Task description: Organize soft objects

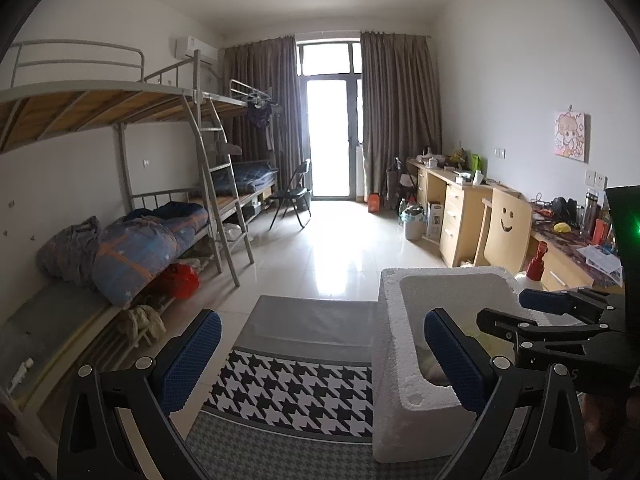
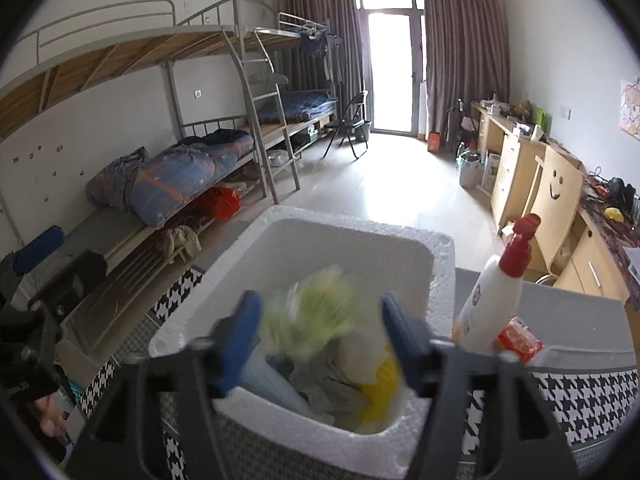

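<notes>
Blurring pale-green soft item (image 2: 320,312) between spread right claw (image 2: 320,344) fingers.

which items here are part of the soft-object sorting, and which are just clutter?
Job:
- white foam box
- blurred green soft item between the right gripper fingers, over the box; grip unclear
- grey cloth and yellow item inside the box
- left gripper, open, holding nothing

Lying about:
- white pump bottle, red cap
- orange packet
- houndstooth cloth
- bunk bedding
</notes>
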`<state>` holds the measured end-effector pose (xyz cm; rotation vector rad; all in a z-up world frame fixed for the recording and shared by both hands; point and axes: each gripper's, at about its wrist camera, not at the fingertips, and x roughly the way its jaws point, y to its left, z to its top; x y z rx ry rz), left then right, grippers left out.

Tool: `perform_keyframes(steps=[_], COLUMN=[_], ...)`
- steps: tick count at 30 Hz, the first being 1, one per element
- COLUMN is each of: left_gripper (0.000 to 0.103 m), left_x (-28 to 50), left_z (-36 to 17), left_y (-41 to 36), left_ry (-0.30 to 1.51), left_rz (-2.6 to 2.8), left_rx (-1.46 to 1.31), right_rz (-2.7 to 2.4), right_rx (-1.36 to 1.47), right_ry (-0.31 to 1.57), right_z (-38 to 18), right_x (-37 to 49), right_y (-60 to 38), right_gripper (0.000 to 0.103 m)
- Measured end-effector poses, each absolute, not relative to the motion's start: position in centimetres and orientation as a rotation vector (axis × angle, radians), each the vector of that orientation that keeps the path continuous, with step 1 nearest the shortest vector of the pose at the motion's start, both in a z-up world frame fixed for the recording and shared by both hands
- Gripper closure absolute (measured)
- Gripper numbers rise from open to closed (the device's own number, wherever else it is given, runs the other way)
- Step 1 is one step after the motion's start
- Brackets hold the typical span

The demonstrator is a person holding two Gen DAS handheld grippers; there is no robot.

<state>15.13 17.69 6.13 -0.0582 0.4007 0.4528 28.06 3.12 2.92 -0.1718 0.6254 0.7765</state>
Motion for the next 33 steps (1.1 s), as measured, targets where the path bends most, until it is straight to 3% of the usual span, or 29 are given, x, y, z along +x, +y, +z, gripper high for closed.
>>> perform_keyframes(steps=[11,18,33], left_gripper=[0.001,0.001,0.001], left_x=[14.8,14.4,11.7], left_z=[6.5,6.8,7.8], left_y=[16.5,15.9,13.0], left_ry=[0.392,0.389,0.339], left_rz=[0.436,0.434,0.382], left_rx=[-0.053,-0.048,-0.029], right_rz=[0.78,0.757,0.721], right_rx=[-0.163,-0.135,-0.094], right_ry=[0.595,0.519,0.454], right_z=[3.7,4.9,5.9], right_x=[27.0,25.4,23.1], right_y=[2.0,0.3,-3.0], right_gripper=[0.031,0.009,0.009])
